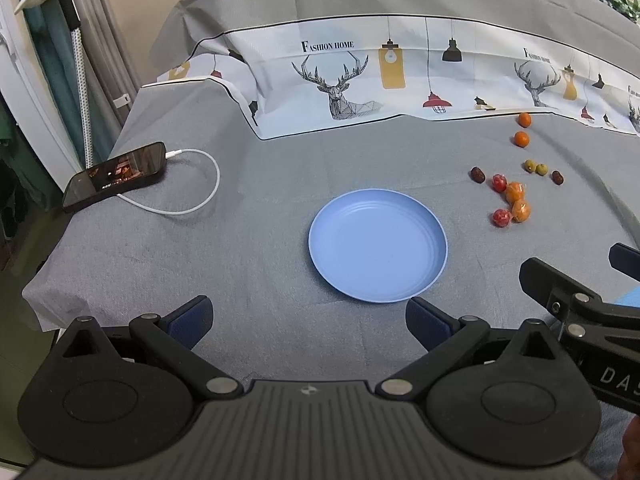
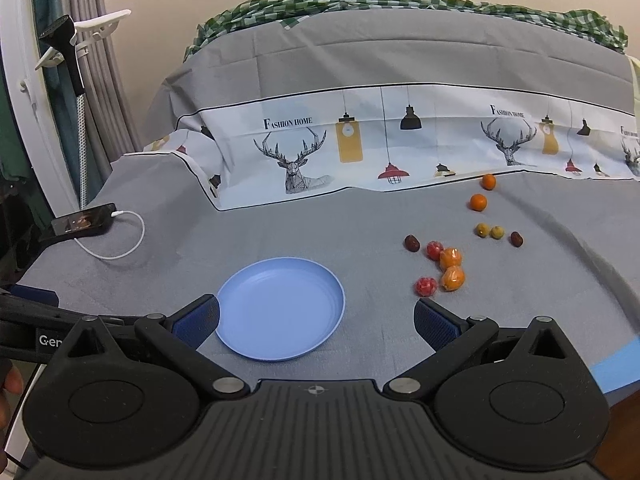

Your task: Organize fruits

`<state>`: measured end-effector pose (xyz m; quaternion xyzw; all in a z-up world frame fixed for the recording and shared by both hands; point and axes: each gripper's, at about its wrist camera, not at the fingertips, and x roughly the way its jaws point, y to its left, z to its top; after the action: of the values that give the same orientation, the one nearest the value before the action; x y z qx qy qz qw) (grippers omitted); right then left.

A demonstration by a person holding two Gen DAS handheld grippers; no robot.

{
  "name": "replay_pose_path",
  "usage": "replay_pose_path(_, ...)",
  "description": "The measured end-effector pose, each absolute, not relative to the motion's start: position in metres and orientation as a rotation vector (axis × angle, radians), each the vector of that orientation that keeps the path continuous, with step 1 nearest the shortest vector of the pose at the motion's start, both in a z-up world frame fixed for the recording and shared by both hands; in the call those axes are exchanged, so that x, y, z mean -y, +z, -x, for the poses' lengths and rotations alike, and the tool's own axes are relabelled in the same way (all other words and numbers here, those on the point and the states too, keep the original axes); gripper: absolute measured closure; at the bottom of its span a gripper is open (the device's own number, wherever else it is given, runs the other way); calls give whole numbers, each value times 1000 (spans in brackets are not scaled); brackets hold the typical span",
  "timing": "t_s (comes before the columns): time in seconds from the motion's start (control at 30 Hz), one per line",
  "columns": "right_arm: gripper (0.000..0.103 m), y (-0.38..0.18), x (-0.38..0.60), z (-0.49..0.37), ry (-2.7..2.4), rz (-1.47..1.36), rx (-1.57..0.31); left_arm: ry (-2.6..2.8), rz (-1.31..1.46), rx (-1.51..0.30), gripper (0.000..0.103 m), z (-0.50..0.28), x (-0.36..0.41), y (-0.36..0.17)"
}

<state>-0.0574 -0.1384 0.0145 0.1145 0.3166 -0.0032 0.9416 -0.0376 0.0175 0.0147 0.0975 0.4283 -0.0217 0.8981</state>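
An empty light-blue plate (image 1: 378,246) (image 2: 280,308) lies on the grey cloth. To its right lie several small fruits: two wrapped oranges (image 1: 518,202) (image 2: 452,268), two wrapped red fruits (image 1: 501,217) (image 2: 425,286), two dark dates (image 1: 477,175) (image 2: 411,243), two green-yellow fruits (image 1: 536,167) (image 2: 490,231) and two bare oranges (image 1: 521,139) (image 2: 478,202) farther back. My left gripper (image 1: 308,322) is open and empty, just short of the plate. My right gripper (image 2: 318,324) is open and empty, over the plate's near right edge; it also shows at the right of the left wrist view (image 1: 580,276).
A phone (image 1: 116,176) (image 2: 82,222) on a white charging cable (image 1: 188,200) lies at the left edge of the table. A patterned cloth over a raised bulk (image 1: 400,76) closes the back. A blue strip (image 2: 616,368) lies at the near right edge.
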Motion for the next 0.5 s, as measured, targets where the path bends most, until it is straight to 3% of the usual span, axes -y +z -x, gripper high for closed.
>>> replay_pose_path(0.5, 0, 14, 138, 49, 5, -226, -663, -43, -209, -904, 1, 28, -18, 10)
